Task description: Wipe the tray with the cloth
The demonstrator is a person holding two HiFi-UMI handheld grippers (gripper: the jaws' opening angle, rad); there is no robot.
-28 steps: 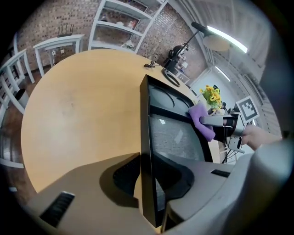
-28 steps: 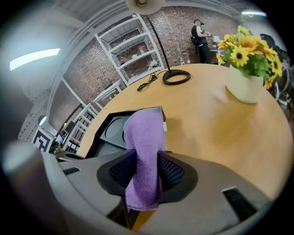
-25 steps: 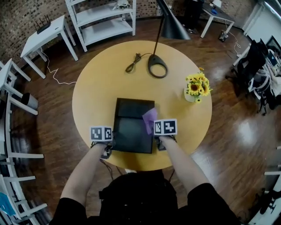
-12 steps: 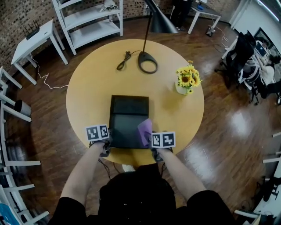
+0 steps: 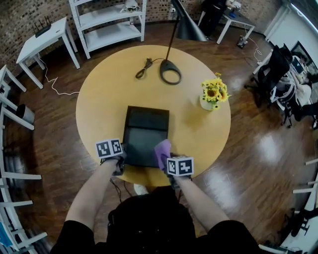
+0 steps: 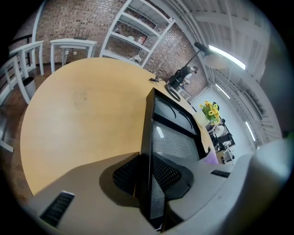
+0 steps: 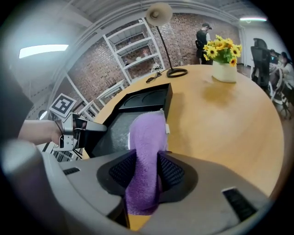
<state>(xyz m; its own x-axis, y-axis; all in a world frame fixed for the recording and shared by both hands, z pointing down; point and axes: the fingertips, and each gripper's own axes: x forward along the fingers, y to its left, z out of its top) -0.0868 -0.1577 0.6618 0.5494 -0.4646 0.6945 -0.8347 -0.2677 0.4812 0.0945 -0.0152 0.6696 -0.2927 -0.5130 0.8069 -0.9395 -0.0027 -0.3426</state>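
Near table (image 5: 144,176) edge: our left claw (image 6: 148,173) clamps the tray (image 5: 147,139) by its near-left rim, and our right claw (image 7: 146,171) clamps the cloth (image 7: 148,133) at the tray's near-right corner. Risk, we judge: a slack rim grip lets wiping slide the tray. Its long axis runs near to far, toward the lamp (image 5: 170,73).

Brick wall (image 5: 17,12), dk wood floor (image 5: 258,136), white shelves (image 5: 107,22), rnd table (image 5: 99,99).

Your left gripper (image 6: 148,172) is pinching the near wall of the black tray (image 6: 177,142), its jaws having just been opening slightly.
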